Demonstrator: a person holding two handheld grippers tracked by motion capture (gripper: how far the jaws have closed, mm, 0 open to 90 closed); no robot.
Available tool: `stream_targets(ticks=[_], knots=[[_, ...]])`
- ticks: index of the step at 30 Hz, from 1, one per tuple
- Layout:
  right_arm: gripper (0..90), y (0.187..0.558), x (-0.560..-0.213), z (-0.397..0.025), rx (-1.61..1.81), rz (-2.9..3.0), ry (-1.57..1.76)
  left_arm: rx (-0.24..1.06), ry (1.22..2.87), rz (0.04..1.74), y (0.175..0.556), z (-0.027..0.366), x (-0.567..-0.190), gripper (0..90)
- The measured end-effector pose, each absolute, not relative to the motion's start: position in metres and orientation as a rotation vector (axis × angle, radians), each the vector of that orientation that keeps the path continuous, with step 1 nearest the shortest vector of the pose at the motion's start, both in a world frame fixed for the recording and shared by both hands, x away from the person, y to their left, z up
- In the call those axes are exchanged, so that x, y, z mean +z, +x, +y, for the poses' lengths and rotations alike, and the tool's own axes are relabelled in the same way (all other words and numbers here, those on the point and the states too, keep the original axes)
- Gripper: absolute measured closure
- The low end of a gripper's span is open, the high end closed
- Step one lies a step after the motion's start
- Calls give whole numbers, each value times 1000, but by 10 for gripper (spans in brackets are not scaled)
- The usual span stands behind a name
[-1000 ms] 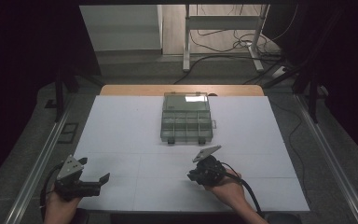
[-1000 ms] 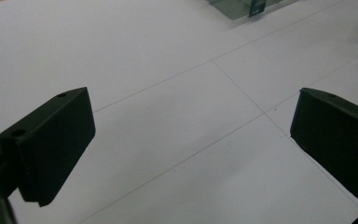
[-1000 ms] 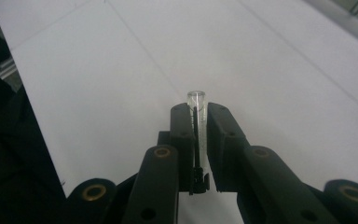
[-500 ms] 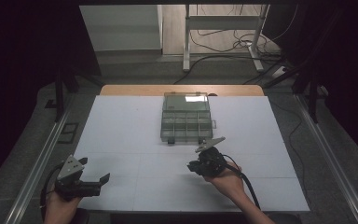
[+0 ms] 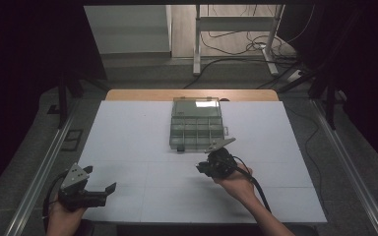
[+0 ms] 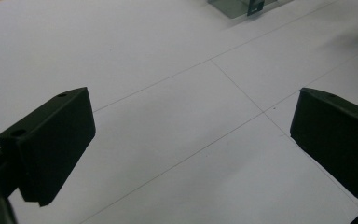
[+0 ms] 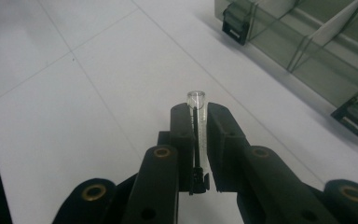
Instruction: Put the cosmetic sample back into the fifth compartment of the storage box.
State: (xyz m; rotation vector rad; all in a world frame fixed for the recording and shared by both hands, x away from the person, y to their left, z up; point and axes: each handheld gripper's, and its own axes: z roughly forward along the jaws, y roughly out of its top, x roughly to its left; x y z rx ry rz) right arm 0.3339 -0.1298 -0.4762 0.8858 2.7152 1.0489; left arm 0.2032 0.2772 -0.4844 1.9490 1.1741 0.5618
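Right gripper (image 7: pixel 198 140) clamps a clear tube (image 7: pixel 196 100) at centre frame, carrying step; next, aim for the compartment box (image 7: pixel 307 42) upper right. Left gripper (image 6: pixel 191 140) idles, jaws apart.

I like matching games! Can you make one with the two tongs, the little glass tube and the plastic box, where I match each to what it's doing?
Things:
1. left tongs
2. right tongs
3. clear glass tube
4. compartment box

States:
A. pinched upright between jaws
B. open, empty
C. lying at the table's far middle
D. shut on something

Pairs: 1-B, 2-D, 3-A, 4-C
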Motion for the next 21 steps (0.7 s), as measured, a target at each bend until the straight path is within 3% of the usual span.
stream_targets(ticks=[21], knots=[[801,364,-475,-112,1087,2663,912,554,1955,1170,204,277,-485,6]])
